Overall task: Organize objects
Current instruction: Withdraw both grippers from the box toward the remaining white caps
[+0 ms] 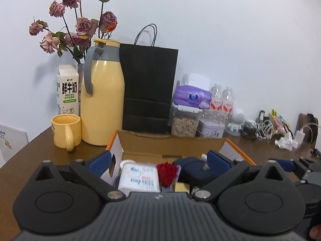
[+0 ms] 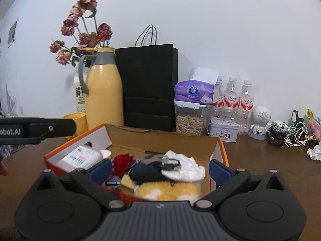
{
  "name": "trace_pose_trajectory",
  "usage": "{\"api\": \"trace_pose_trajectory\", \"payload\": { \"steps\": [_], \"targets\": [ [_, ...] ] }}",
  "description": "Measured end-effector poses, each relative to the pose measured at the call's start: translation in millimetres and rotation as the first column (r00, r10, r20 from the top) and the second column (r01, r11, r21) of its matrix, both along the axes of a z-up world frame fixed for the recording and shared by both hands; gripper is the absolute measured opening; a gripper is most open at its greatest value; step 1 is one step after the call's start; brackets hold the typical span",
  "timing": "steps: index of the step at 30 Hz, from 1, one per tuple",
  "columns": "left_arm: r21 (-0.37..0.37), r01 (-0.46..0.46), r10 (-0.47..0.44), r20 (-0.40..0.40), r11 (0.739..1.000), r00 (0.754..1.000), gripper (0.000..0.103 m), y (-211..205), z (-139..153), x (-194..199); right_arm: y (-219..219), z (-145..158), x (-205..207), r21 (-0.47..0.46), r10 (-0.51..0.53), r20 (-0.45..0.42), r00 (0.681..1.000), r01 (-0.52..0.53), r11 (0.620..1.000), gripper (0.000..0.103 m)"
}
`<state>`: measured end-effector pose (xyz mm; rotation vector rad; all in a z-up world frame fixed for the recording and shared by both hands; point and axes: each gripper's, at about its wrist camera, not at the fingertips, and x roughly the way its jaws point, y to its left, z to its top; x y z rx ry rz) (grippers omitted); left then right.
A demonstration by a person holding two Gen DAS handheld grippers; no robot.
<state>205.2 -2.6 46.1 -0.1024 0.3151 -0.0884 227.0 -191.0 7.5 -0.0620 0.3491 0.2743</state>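
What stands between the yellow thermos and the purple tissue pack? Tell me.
A black paper bag stands between the yellow thermos and the purple tissue pack, touching the thermos; both wrist views show it.

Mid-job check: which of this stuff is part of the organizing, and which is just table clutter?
Job: cardboard box holding white bottle, red flower, dark pouch, white cloth, yellow cloth.
Clutter, probably: thermos, black bag, water bottles, cables.

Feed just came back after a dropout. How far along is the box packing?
Looks well along: the cardboard box already holds a white bottle, red rose, dark pouch, white cloth and yellow plush. Nothing is in hand: left tool and right tool are both open above it. Still out: cables and crumpled paper.
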Motion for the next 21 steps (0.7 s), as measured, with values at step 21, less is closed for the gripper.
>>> {"api": "trace_pose_trajectory", "payload": {
  "steps": [21],
  "targets": [
    [0.078, 0.062, -0.041, -0.251, 0.995, 0.967, 0.103, 8, -62, -30, -8, -50, -44, -0.086, 0.063, -0.206, 0.977, -0.082, 0.993, 0.103]
  ]
}}
